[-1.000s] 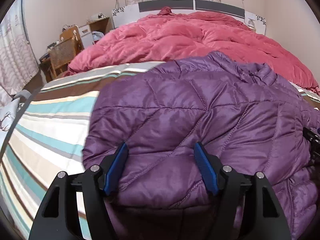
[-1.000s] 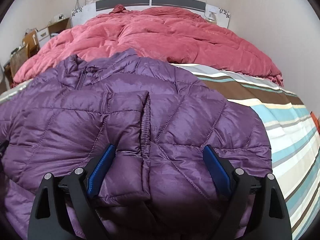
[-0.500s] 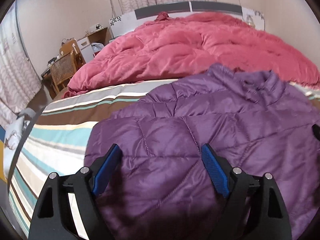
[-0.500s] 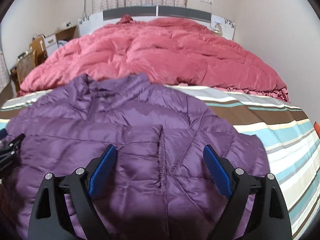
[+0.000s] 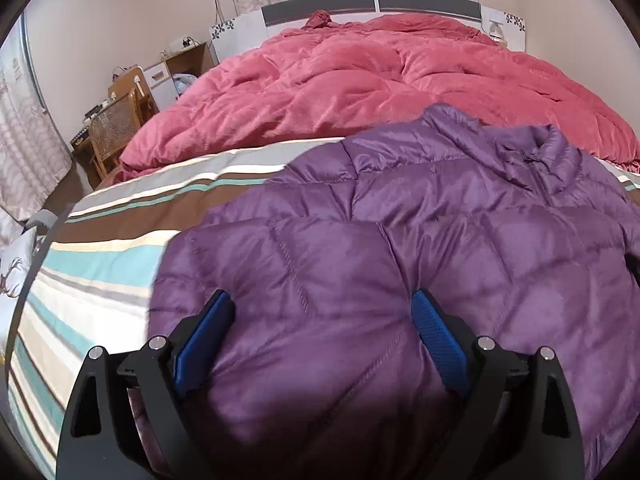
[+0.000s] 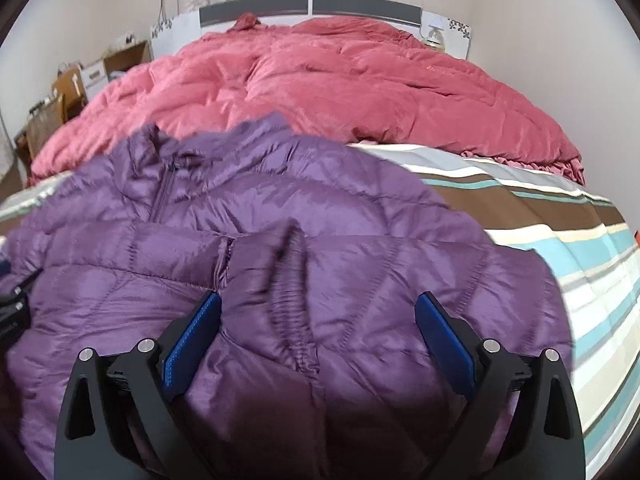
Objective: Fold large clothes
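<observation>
Where the purple puffer jacket (image 5: 420, 248) lies spread on the striped bedsheet (image 5: 120, 256), you see it front-up, its collar (image 6: 168, 152) toward the crumpled pink duvet (image 5: 360, 80) and the zip running down from it. One sleeve is folded across the chest, its gathered cuff (image 6: 296, 280) lying just ahead of your right gripper (image 6: 318, 320). Your right fingers (image 6: 192, 336) have just been opening and now stand wide apart over the quilted fabric, with the cuff in the space between them but neither blue pad pressing on it. Your left gripper (image 5: 320, 316) hangs over the jacket's other side, near its outer edge; its fingers (image 5: 440, 340) have likewise just been opening and stand wide, gripping nothing. Behind the duvet you have the grey-and-white headboard (image 5: 372, 4); a wicker-backed chair (image 5: 116, 124) stands beside the bed on the left wrist view's left
</observation>
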Demonstrator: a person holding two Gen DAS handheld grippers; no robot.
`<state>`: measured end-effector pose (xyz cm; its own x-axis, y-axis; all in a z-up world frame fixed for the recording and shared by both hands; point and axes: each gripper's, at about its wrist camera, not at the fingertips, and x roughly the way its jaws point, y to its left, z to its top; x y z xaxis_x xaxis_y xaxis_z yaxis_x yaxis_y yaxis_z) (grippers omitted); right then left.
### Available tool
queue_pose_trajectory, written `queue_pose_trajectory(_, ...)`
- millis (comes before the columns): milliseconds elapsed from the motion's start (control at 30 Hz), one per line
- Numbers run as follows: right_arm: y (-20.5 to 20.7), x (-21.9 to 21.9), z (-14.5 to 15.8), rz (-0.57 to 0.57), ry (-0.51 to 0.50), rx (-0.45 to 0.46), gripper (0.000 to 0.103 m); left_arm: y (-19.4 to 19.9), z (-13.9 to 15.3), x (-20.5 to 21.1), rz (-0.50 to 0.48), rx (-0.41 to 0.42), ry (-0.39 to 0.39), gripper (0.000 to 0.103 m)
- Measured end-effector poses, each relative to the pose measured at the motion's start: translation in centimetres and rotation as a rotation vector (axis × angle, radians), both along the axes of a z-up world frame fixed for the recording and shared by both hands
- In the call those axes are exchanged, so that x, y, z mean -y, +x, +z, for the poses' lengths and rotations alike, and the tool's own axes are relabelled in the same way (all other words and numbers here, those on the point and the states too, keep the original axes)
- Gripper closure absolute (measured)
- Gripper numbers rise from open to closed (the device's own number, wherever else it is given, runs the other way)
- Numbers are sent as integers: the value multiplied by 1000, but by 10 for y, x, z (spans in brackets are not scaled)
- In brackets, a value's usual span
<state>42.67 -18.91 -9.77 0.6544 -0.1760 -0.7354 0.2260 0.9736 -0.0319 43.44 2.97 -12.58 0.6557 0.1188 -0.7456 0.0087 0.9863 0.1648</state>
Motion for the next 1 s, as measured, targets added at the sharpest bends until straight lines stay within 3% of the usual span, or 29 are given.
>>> queue_pose_trajectory(100,-24,7,11,11,35,25,7,-26,9,-9,-9,31,11,5)
queue_pose_trajectory(200,-44,18,7,-14,51,-1,7,-40,6,-20,13,10,3,3)
queue_pose_trajectory(367,-33,22,-14,-20,63,-47,6,-27,-13,-23,15,-43,-16,2)
queue_pose_trajectory(467,-29,17,-14,-20,19,-62,6,-27,-12,-20,14,-42,1,2)
queue_pose_trajectory(533,-34,20,-8,-19,45,-50,6,-36,-5,-21,12,-30,7,2)
queue_pose_trajectory(667,-73,26,18,-1,127,-10,6,-70,8,-25,-33,-16,3,2)
queue_pose_trajectory(833,-133,23,35,88,117,-7,7,-122,16,-39,-105,-29,-57,2)
queue_pose_trajectory(1000,-186,36,33,90,151,-22,26,-172,18,-57,-103,-15,-65,2)
